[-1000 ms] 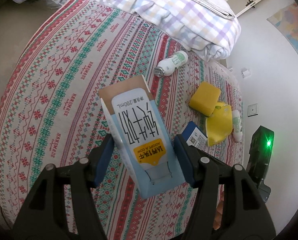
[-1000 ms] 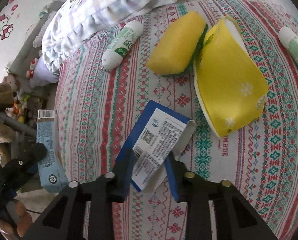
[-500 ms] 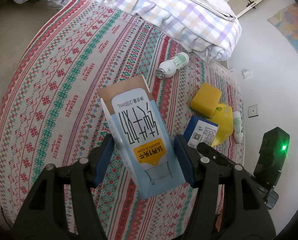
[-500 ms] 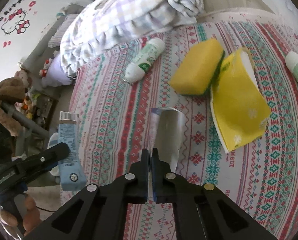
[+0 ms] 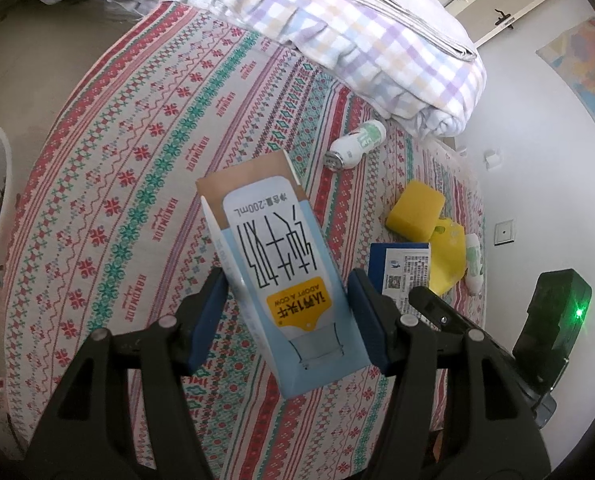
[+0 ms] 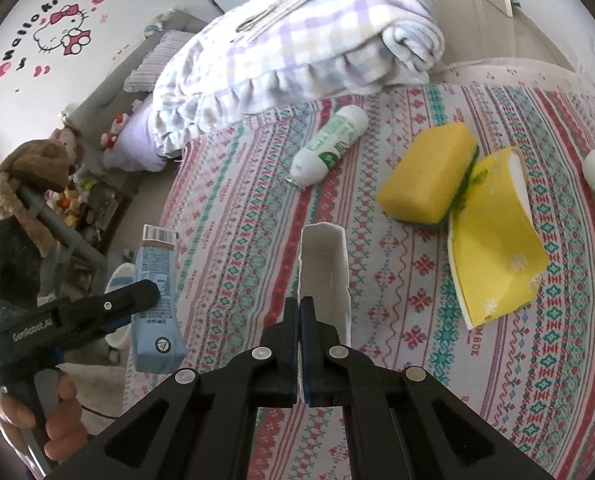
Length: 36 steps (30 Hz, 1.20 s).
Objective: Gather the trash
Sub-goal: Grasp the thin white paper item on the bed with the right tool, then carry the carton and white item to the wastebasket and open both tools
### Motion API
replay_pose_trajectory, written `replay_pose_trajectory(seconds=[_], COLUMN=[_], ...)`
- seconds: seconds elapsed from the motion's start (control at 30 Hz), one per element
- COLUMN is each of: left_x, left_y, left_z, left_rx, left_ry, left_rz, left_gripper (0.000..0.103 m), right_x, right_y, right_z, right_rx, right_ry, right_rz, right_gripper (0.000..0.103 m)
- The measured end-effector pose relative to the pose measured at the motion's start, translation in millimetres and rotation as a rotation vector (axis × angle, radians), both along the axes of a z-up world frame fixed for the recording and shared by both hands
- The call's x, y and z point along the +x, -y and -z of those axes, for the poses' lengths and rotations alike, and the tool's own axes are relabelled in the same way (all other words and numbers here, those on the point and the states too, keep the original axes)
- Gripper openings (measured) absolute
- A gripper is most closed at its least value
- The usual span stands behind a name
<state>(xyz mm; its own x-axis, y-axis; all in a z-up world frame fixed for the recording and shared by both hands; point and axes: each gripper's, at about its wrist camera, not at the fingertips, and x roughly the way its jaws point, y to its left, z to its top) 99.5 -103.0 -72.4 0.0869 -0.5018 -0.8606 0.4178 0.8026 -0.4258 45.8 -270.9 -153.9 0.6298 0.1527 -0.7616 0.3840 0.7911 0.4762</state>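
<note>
Left wrist view: the left gripper [image 5: 287, 312] is clamping a light-blue milk carton [image 5: 275, 264] above the patterned bedspread [image 5: 137, 168]. The right gripper [image 6: 299, 344] is pinching one wall of an opened box [image 6: 324, 264], lifted over the bedspread, near a yellow sponge [image 6: 427, 174].

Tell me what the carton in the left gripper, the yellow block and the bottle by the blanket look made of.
Milk carton: printed paperboard, glossy, with a bare brown flap at the end. Yellow block: probably foam sponge, matte and soft-edged, with a green scouring layer on one side. Bottle: seemingly white plastic with a green label, smooth and slightly shiny.
</note>
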Motion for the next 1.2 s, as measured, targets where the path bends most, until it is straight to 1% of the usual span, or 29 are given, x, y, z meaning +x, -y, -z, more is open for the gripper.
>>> replay_pose_trajectory(seconds=[0.13, 0.37, 0.47, 0.6, 0.73, 0.9, 0.97, 1.0, 1.07, 1.1, 1.17, 1.2], left_x=[3.0, 15.7, 21.1, 30.3, 49.9, 79.7, 94.8, 98.9, 109.7, 115.1, 120.3, 121.7], left_y=[-8.4, -36.2, -48.9, -66.5, -99.0, -151.8, -188.2, -200.3, -234.4, -256.5, -286.2, -293.4], left_z=[-1.3, -2.8, -6.0, -8.9, -13.0, -25.7, -31.8, -33.9, -40.0, -42.8, -44.3, -44.1], left_rx=[-0.001, -0.015, -0.028, -0.025, -0.050, -0.059, -0.074, -0.085, -0.119, -0.134, -0.140, -0.137], left_ry=[0.005, -0.006, -0.005, 0.000, -0.022, 0.012, 0.021, 0.021, 0.025, 0.031, 0.041, 0.043], left_rz=[-0.007, -0.056, -0.077, -0.100, -0.153, -0.262, -0.348, -0.376, -0.467, -0.528, -0.619, -0.644], left_gripper=[0.063, 0.063, 0.063, 0.063, 0.063, 0.063, 0.063, 0.063, 0.063, 0.063, 0.063, 0.063], right_x=[2.2, 12.9, 24.1, 40.6, 59.6, 89.2, 104.6, 110.8, 129.6, 139.7, 156.1, 169.0], right_y=[-5.1, -23.5, -39.5, -60.3, -81.8, -118.6, -137.9, -145.5, -167.6, -180.0, -200.9, -217.2], right_z=[-2.9, -11.0, -13.3, -17.1, -18.6, -19.0, -18.6, -18.3, -18.2, -17.9, -17.0, -17.6], right_rx=[0.007, 0.041, 0.058, 0.074, 0.078, 0.093, 0.111, 0.120, 0.138, 0.149, 0.159, 0.161], right_ry=[0.026, 0.083, 0.097, 0.116, 0.120, 0.122, 0.126, 0.130, 0.137, 0.139, 0.138, 0.137], right_rz=[-0.017, -0.065, -0.104, -0.148, -0.184, -0.247, -0.282, -0.295, -0.331, -0.353, -0.388, -0.416], right_gripper=[0.002, 0.002, 0.002, 0.002, 0.002, 0.002, 0.002, 0.002, 0.002, 0.002, 0.002, 0.002])
